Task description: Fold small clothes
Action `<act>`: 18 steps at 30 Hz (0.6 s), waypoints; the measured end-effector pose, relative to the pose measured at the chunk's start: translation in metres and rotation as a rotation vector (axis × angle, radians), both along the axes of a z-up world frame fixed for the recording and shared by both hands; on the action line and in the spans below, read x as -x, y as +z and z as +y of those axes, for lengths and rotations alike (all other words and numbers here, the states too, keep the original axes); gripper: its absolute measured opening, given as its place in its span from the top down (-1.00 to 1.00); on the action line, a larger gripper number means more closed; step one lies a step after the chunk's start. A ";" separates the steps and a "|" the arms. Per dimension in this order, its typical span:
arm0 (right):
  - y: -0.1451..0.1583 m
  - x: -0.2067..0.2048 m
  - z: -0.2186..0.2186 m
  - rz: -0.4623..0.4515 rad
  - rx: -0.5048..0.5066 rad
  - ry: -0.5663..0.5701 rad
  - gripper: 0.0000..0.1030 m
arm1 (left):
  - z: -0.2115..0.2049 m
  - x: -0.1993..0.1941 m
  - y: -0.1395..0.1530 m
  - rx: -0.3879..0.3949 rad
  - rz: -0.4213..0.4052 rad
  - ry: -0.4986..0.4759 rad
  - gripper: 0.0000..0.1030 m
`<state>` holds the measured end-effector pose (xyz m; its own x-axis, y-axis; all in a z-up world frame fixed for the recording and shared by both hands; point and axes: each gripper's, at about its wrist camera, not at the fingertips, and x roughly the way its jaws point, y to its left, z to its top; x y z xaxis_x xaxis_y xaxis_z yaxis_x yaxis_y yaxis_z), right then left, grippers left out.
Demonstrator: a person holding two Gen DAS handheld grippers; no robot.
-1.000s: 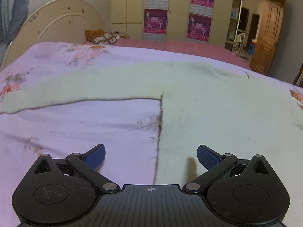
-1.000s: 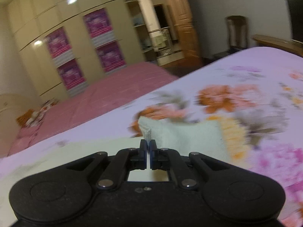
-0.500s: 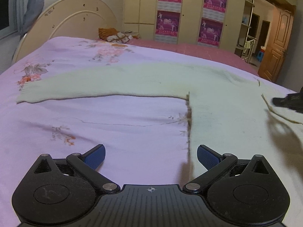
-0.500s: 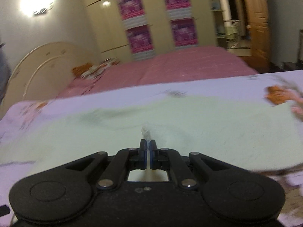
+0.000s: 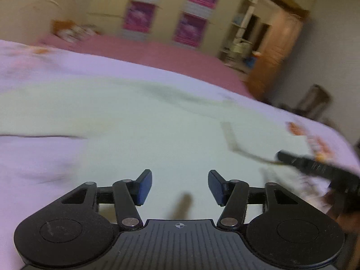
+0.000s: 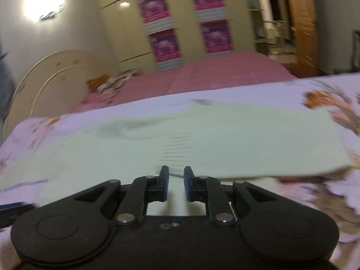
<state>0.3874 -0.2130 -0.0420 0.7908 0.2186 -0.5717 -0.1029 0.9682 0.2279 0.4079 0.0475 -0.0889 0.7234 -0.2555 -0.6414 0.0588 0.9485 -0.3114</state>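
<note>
Bedroom, lilac floral bed (image 5: 45,164): pale green sweater (image 5: 139,121) spread flat. Left gripper (image 5: 179,187) jaws half-open, closing, nothing between. Right gripper (image 6: 176,185) jaws opening, narrow gap, sleeve (image 6: 258,144) released.

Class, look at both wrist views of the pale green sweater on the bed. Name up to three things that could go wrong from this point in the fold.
1. The right tool is opening over the folded sleeve; if it drags away, the flap could shift.
2. The left tool, closing with nothing between its pads, hovers over the sweater body and may pinch several layers or none.
3. The other sleeve lies spread on the floral sheet; a hasty fold could leave wrinkles.
</note>
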 end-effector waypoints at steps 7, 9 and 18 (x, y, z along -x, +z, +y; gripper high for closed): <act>-0.011 0.016 -0.049 0.013 -0.006 -0.123 0.70 | -0.066 -0.077 -0.034 0.216 0.126 -0.086 -0.08; -0.016 0.020 -0.058 0.021 -0.015 -0.151 0.70 | -0.073 -0.090 -0.042 0.242 0.131 -0.068 -0.08; -0.022 0.024 -0.075 0.027 -0.049 -0.218 0.60 | -0.099 -0.124 -0.061 0.317 0.123 -0.025 0.95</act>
